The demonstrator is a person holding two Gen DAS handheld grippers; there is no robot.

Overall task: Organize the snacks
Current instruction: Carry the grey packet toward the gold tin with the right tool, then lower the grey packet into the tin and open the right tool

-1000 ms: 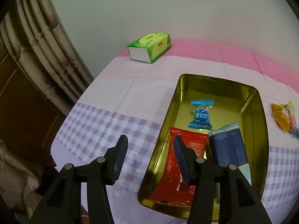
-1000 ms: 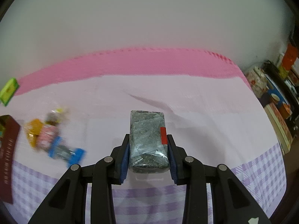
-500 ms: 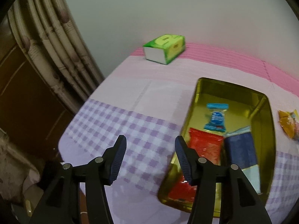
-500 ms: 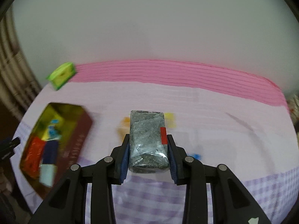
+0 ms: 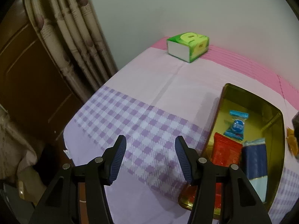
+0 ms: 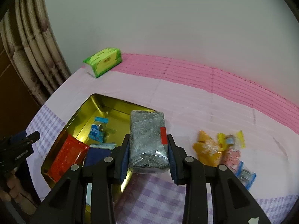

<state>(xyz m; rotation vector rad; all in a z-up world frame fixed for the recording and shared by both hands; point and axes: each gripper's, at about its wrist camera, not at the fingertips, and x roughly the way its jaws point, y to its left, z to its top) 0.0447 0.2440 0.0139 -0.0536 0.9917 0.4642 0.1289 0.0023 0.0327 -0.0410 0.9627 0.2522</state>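
Right gripper (image 6: 148, 154) pinches the grey packet (image 6: 147, 140), hanging over the gold tin's (image 6: 85, 106) right edge. Left gripper (image 5: 149, 155) gapes wide over bare tablecloth (image 5: 142, 123), tin just right.

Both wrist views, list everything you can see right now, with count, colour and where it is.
Tin: one, gold, on the tablecloth.
Red packet: one, inside the tin's near end.
Dark blue packet: one, in the tin beside the red packet.
Blue candy: one, mid-tin.
Grey packet: one, with a red sticker, held above the tin's edge.
Loose snacks: small pile, orange, yellow, pink, blue, right of the tin.
Tissue box: one, green, far corner.
Left gripper: open, holding nothing.
Right gripper: shut on the grey packet.
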